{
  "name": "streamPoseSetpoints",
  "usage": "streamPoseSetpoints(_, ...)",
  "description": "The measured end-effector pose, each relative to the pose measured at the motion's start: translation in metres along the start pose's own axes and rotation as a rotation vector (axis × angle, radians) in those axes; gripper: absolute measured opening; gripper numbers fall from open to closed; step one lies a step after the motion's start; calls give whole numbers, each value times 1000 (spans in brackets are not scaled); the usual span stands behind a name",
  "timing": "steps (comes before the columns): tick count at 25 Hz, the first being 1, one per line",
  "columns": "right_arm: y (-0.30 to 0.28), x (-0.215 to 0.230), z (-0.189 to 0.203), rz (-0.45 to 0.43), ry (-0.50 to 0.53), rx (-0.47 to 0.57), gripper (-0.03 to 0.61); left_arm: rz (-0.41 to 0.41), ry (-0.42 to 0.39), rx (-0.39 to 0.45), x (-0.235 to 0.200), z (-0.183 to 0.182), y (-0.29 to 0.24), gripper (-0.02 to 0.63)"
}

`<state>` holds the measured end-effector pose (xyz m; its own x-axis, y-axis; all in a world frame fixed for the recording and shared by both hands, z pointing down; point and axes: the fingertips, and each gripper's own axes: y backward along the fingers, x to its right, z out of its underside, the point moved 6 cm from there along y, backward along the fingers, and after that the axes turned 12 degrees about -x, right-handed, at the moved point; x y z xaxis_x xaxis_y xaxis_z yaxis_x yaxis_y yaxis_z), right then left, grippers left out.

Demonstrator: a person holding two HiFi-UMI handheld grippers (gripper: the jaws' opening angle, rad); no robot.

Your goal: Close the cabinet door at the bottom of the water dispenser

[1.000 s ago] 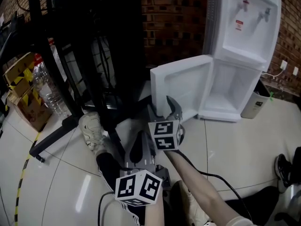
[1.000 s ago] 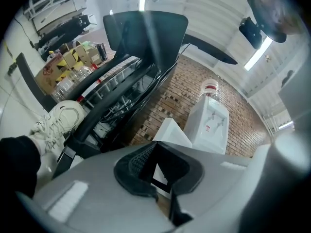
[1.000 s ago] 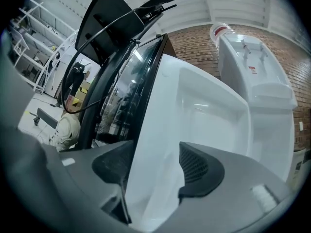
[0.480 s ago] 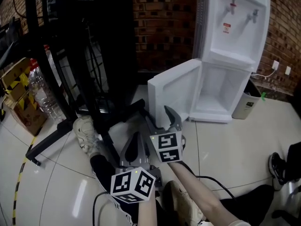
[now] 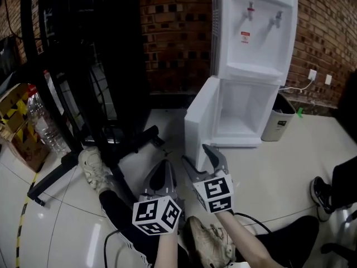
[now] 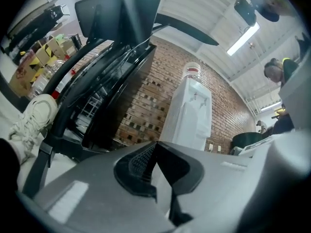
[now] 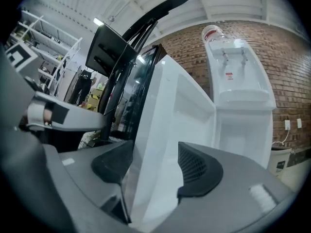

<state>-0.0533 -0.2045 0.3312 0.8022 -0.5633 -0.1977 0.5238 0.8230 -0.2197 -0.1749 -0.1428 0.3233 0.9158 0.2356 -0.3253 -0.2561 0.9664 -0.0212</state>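
Head view: the white water dispenser (image 5: 254,32) stands against the far brick wall. Its bottom cabinet door (image 5: 199,119) is upright, long axis vertical, swung out from the cabinet's left side, free edge pointing near. The right gripper (image 7: 155,147) has its jaws apart astride that edge. The left gripper (image 6: 154,147), lower left, has its jaws together, holding nothing.

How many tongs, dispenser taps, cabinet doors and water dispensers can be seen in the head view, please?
Tongs: 2, the left tongs and the right tongs
Taps: 2
Cabinet door: 1
Water dispenser: 1
Total: 6
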Motion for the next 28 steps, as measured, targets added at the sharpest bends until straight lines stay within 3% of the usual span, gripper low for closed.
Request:
streamPoseSetpoints(5, 37, 26, 14, 66, -32, -9, 285, 21, -65, -34, 10, 11, -16, 6)
streamPoseSetpoints(10, 79, 56, 33, 207, -31, -38, 187, 27, -68, -76, 12, 21, -21, 6)
streamPoseSetpoints(17, 104, 117, 54, 379, -131, -94, 178, 21, -92, -87, 11, 22, -23, 6)
streamPoseSetpoints(23, 110, 156, 60, 501, -162, -117, 187, 26, -160, -128, 19, 32, -34, 6)
streamPoseSetpoints(28, 111, 174, 62, 554, -153, -125, 147, 79, -218, -132, 30, 34, -47, 6)
